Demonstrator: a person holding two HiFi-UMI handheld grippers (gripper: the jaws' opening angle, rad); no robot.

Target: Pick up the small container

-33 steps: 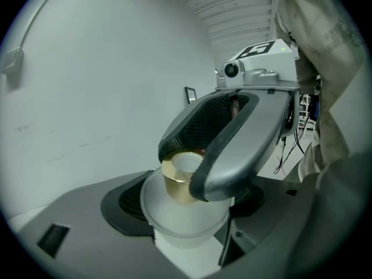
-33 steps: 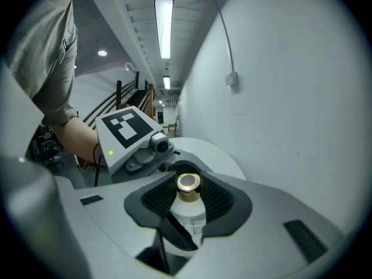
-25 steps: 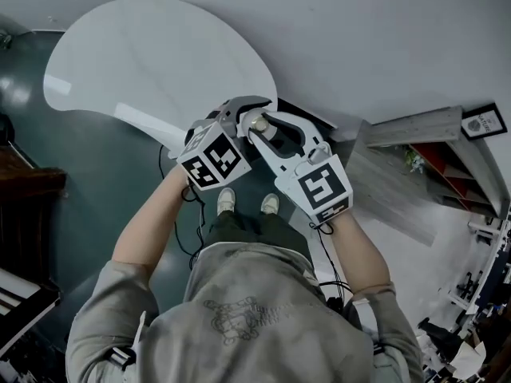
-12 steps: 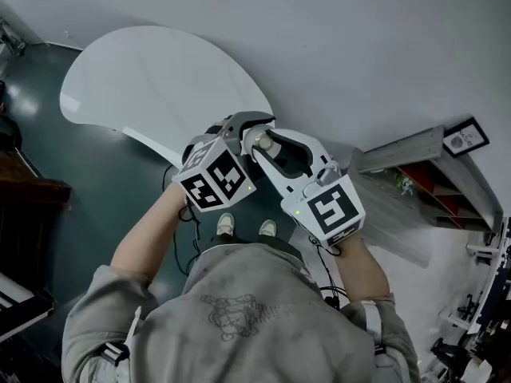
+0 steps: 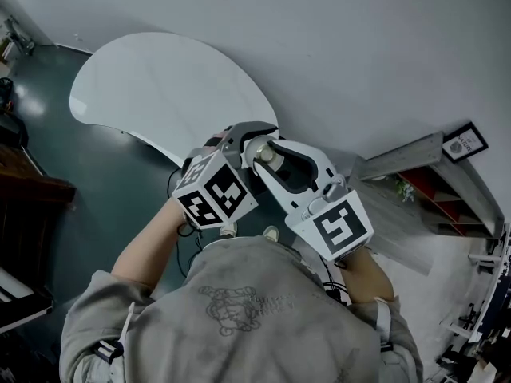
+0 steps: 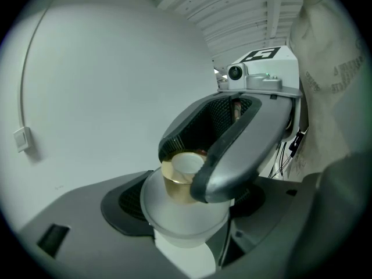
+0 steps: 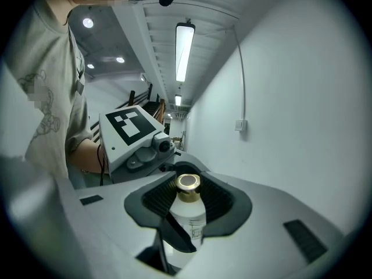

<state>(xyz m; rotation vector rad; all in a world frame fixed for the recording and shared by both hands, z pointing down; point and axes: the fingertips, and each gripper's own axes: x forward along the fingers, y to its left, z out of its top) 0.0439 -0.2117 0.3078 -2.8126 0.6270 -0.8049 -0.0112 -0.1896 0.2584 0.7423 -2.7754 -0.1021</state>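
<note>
2 grippers, 1 small container (image 7: 189, 214), held up in the air!
The left gripper (image 5: 243, 138) pinched its frosted body, and the right gripper (image 5: 267, 162) had its jaws pressed on it near the gold cap, just off the white table's (image 5: 168, 94) near edge.

Count on inspection: one small container (image 7: 189, 217), one left gripper (image 6: 186, 217), one right gripper (image 7: 189, 202), one white table (image 5: 160, 86), two shoes (image 5: 228, 230) (image 5: 270, 234).
</note>
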